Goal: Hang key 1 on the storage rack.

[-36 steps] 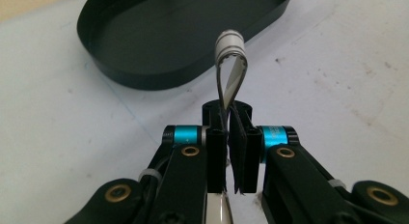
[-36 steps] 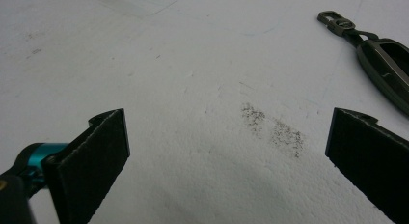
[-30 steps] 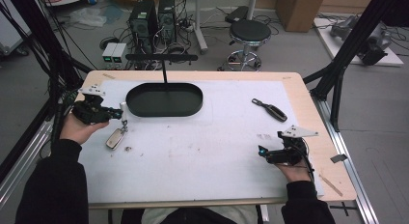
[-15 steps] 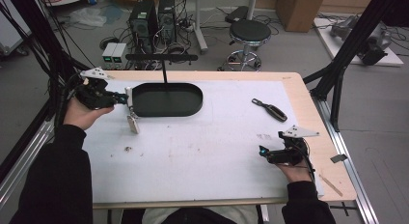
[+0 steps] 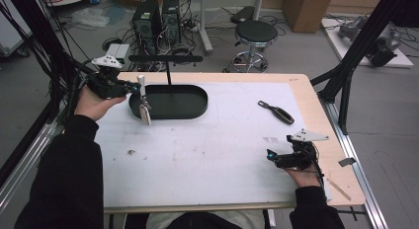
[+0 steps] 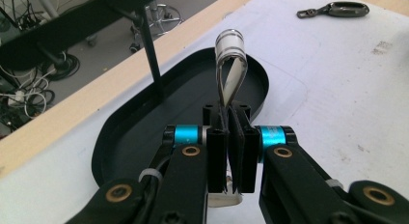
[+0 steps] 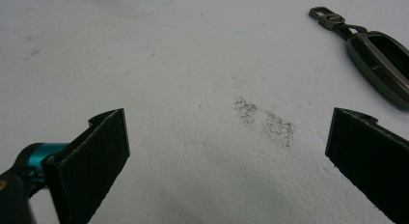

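My left gripper (image 5: 139, 87) is at the table's far left, level and pointing right, at the near-left rim of a black oval tray (image 5: 195, 109). It is shut on the strap of a pale key fob (image 5: 145, 113), which hangs below the jaws. In the left gripper view the strap loop and its silver ferrule (image 6: 230, 43) stick out past the shut gripper (image 6: 229, 119), above the tray (image 6: 130, 142). My right gripper (image 5: 271, 158) rests near the front right of the table, open (image 7: 226, 132) with nothing between its pads. A dark key fob (image 5: 276, 111) (image 7: 381, 60) lies beyond it.
A thin black T-shaped stand (image 5: 167, 66) rises from the tray's far side. The white mat (image 5: 207, 155) covers the wooden table. A small dark smudge (image 7: 265, 120) marks the mat ahead of the right gripper. Stool and computer cases stand on the floor behind.
My left gripper has risen and moved right toward the tray, carrying the pale key fob with it. The right gripper has stayed put.
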